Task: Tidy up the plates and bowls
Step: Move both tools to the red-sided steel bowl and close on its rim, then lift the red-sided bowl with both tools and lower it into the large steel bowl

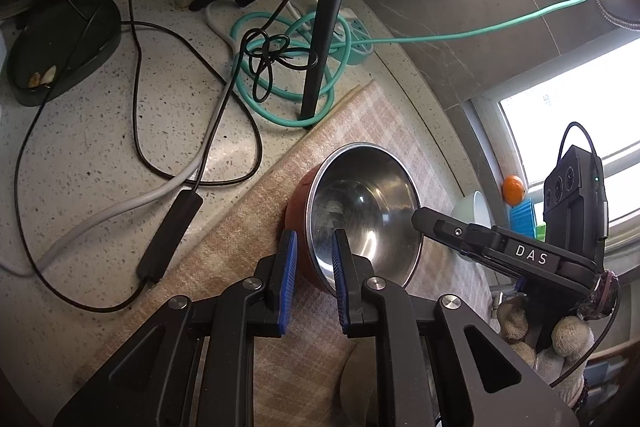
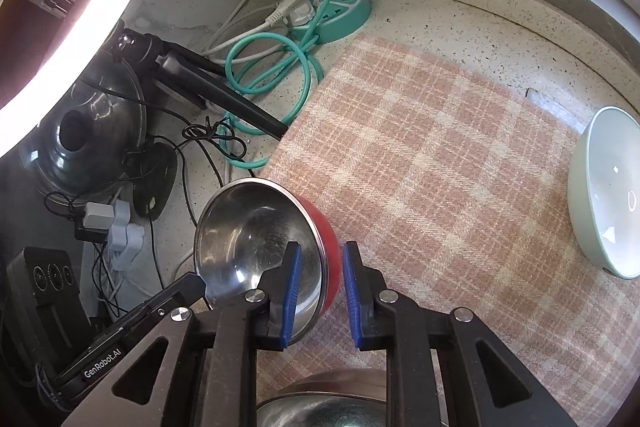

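Observation:
A steel bowl with a red outer wall [image 1: 360, 211] sits tilted over the left part of the plaid mat [image 1: 384, 123]. My left gripper [image 1: 315, 239] straddles its near rim, one blue pad on the red wall and one inside, shut on it. The right gripper [image 1: 418, 217] reaches in from the right onto the opposite rim. In the right wrist view the right gripper [image 2: 322, 247] clamps the red-walled bowl [image 2: 248, 239] the same way, and the left gripper [image 2: 198, 283] touches its lower left rim. A pale green bowl [image 2: 604, 195] lies at the mat's right edge. A second steel bowl [image 2: 320, 407] lies under my grippers.
A teal power strip [image 2: 340, 7] with a coiled teal cable, a black tripod leg [image 2: 224, 99], loose black and white cables and a pot lid [image 2: 88, 143] crowd the counter left of the mat. A ring light [image 2: 80, 39] hangs above. An orange fruit [image 1: 513, 189] rests by the window.

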Available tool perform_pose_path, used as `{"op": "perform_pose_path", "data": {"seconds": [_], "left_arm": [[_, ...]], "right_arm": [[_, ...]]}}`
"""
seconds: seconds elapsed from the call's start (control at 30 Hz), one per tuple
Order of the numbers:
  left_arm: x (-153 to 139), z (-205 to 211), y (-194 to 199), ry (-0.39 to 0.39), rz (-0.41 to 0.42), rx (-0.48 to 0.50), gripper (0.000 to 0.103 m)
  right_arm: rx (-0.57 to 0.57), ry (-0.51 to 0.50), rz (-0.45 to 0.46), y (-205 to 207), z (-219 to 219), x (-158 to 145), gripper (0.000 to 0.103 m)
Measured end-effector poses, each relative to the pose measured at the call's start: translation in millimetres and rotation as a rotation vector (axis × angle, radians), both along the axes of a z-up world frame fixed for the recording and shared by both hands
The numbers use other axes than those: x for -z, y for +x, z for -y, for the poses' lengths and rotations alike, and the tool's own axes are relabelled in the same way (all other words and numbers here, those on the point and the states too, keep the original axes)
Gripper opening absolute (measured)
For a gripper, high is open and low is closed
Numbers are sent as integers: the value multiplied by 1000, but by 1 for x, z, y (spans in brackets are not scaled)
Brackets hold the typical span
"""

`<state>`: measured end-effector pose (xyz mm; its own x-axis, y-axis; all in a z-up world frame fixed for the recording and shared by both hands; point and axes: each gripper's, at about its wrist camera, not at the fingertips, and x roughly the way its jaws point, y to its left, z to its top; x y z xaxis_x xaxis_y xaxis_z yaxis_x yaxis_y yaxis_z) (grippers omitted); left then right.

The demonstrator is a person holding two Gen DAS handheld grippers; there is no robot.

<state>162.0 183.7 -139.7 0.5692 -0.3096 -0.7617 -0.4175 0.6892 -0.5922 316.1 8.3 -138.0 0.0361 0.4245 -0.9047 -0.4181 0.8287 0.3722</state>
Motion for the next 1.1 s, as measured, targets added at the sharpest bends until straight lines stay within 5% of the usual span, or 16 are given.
{"op": "perform_pose_path", "data": {"seconds": [0.43,1.1], "left_arm": [[7,0,5,7,-21,16,8],[-17,3,-5,22,25,36,8]], "right_arm": [[-2,-24,-10,-1,-5,7,7],[17,1,5,-12,6,-14,7]]}}
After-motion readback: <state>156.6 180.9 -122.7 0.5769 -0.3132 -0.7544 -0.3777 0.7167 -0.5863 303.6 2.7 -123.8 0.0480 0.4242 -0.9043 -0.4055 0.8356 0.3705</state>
